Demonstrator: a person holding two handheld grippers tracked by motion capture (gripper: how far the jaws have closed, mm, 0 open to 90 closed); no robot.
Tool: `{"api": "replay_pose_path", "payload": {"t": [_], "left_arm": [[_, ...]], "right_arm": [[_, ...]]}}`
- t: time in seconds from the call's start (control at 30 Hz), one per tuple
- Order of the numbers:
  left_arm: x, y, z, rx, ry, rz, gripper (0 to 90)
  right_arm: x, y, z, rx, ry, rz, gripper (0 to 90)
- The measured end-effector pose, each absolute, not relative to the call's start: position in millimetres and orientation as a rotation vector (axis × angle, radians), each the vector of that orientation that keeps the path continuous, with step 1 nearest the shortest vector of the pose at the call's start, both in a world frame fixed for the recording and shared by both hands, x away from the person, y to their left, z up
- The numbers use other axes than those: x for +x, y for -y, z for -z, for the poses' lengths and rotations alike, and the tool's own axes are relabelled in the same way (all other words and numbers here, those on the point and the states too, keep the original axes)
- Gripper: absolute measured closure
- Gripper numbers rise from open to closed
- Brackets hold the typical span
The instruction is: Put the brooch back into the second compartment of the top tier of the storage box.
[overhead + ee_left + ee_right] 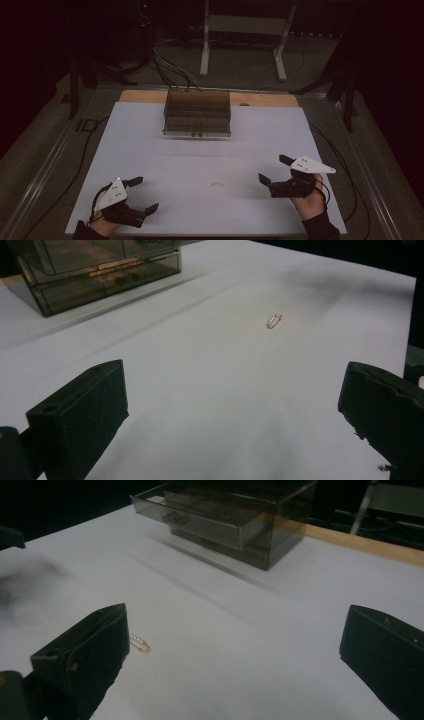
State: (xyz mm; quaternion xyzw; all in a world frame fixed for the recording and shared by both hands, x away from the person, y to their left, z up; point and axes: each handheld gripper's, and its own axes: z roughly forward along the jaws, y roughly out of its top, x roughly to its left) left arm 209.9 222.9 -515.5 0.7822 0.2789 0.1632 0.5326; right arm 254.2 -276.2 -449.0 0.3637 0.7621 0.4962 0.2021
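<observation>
A: Where is the piece you are after?

B: The small gold clasp [217,184] lies flat on the white counter [150,150], alone in the open stretch between your two hands. In the left gripper view it sits ahead of you and a little to the right [274,320]; in the right gripper view it lies just past the tip of the left finger [140,643], close but not touching.

A: And the fingers?

B: Your left gripper [141,194] has its fingers spread wide and holds nothing; your right gripper [275,169] is the same, fully parted and empty. Both rest low near the counter's front edge, turned inward toward the clasp, which I judge to be a ready stance before a pick.

A: Why is the box back there?

B: The smoked plastic drawer organiser [197,113] stands at the far edge, well apart from the clasp. Its upper drawer [210,520] is pulled out, so it looks set to take the clasp. Your right gripper is nearer, so it seems the better hand to reach. The clasp is thin and flat, so you will likely need to bring the fingers right down to the counter to catch it.
</observation>
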Motion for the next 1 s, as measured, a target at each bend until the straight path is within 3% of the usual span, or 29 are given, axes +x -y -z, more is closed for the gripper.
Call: {"api": "replay_pose_path", "payload": {"t": [0.47,1.0], "left_arm": [[209.3,-222.7,515.3,1.861,-0.658,-0.389,0.6],[209.3,-223.2,515.4,1.853,-0.658,-0.381,0.6]], "right_arm": [[272.6,242.1,434.1,0.882,-2.229,-1.43,0.0],[288.8,199.5,446.6,0.806,-2.353,-1.462,0.0]]}}
